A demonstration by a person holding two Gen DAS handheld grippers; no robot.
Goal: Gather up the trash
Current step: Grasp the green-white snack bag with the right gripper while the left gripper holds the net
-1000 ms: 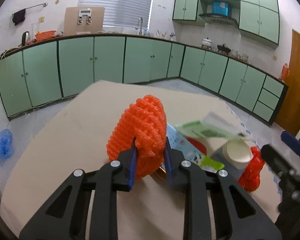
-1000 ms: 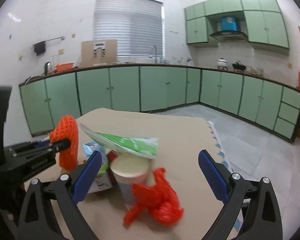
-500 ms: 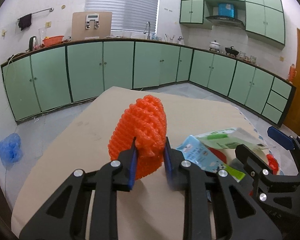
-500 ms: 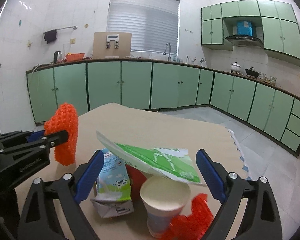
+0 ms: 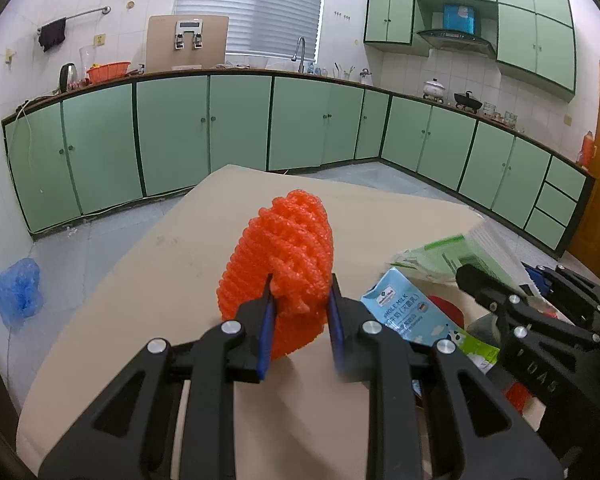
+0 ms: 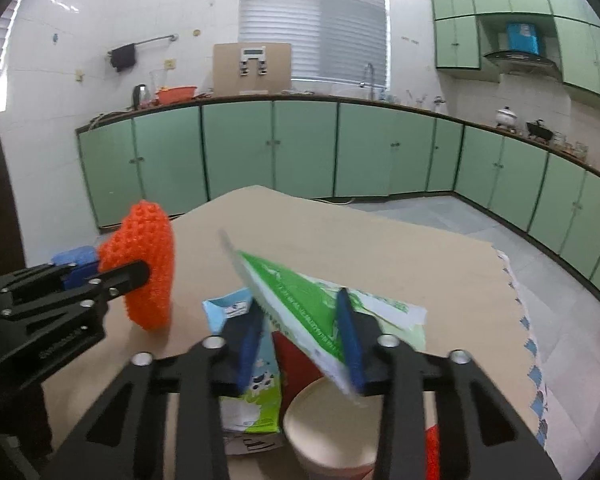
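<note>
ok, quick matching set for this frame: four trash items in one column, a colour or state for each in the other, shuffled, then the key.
1. foam net
2. milk carton
3. green pouch
4. paper cup

A. between the closing right gripper jaws
B. light blue, lying flat
C. orange, clamped in the left gripper
D. cream, open top

Pairs: 1-C, 2-B, 3-A, 4-D

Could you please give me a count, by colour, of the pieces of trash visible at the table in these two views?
Orange or red: 2, the orange foam net and the red crumpled plastic bag.
Green and white: 1, the flat plastic pouch.
Blue and white: 1, the whole milk carton.
White: 1, the paper cup.
Total: 5.
</note>
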